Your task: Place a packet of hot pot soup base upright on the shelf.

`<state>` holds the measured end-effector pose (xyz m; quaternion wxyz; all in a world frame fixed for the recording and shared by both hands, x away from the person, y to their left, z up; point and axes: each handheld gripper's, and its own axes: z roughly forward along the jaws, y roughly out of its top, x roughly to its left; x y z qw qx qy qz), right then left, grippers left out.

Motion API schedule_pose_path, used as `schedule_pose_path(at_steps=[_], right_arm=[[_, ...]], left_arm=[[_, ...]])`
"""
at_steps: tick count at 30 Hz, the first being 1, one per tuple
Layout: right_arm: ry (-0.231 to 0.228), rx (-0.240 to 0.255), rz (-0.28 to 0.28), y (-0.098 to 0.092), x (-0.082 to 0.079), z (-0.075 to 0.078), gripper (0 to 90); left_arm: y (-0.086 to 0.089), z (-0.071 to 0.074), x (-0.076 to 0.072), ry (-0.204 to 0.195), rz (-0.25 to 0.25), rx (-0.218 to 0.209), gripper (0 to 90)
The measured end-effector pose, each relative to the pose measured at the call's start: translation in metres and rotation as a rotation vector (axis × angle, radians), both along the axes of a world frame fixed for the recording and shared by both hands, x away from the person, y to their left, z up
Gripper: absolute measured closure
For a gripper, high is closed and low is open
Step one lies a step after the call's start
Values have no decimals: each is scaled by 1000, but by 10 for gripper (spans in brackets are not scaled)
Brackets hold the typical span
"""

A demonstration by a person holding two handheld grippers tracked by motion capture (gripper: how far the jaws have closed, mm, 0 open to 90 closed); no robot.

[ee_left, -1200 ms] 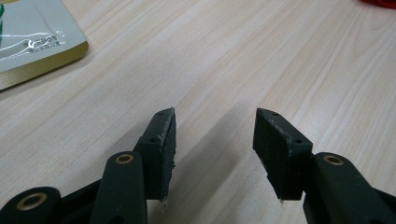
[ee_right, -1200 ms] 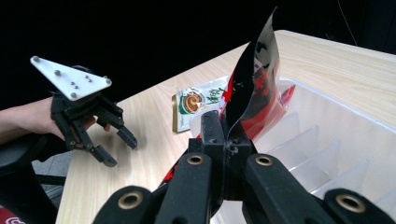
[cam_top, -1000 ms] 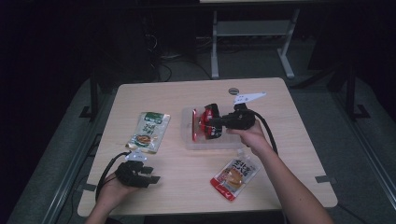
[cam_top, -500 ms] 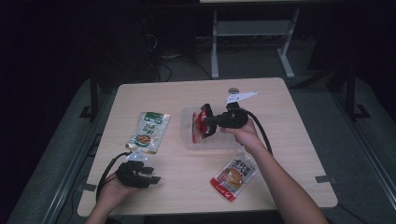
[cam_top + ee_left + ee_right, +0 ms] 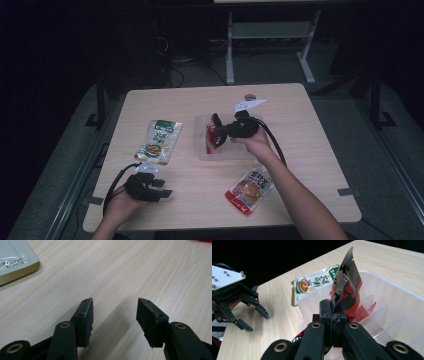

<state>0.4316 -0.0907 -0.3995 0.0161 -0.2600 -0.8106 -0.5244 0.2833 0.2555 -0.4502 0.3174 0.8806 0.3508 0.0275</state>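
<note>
A glossy, crinkled foil is seen on the red-black packet (image 5: pixel 347 290), a clear smooth plastic on the ribbed tray (image 5: pixel 392 297), a matt pale wood grain on the table (image 5: pixel 140 270), and a matt black plastic on the right gripper (image 5: pixel 333 315).

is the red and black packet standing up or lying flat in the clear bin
Upright: the right gripper pinches the red and black packet on edge over the clear bin.

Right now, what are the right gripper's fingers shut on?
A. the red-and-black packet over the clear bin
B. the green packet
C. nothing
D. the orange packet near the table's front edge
A: in the right gripper view the right gripper pinches the red-and-black packet upright over the clear bin, while the green packet and orange packet lie flat on the table.
</note>
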Motion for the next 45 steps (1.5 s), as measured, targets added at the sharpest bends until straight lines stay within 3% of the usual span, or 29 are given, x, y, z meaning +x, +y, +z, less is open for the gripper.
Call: schedule_pose_path(at_steps=[10,25,34,42,45], right_arm=[[4,11,-11,-1,0,2,833],[-11,33,-52,-7,-4,13,504],[-30,29,-61,-11,-9,24,361],[-41,7,-17,-16,-17,31,183],[-42,3,-5,-17,-20,31,156]], left_arm=[[-1,-1,0,-3,2,-5,471],[-1,-1,0,-3,-4,1,472],[-1,0,1,-2,-8,6,470],[-1,-1,1,-4,-7,0,444],[-1,0,0,-2,-8,-16,431]])
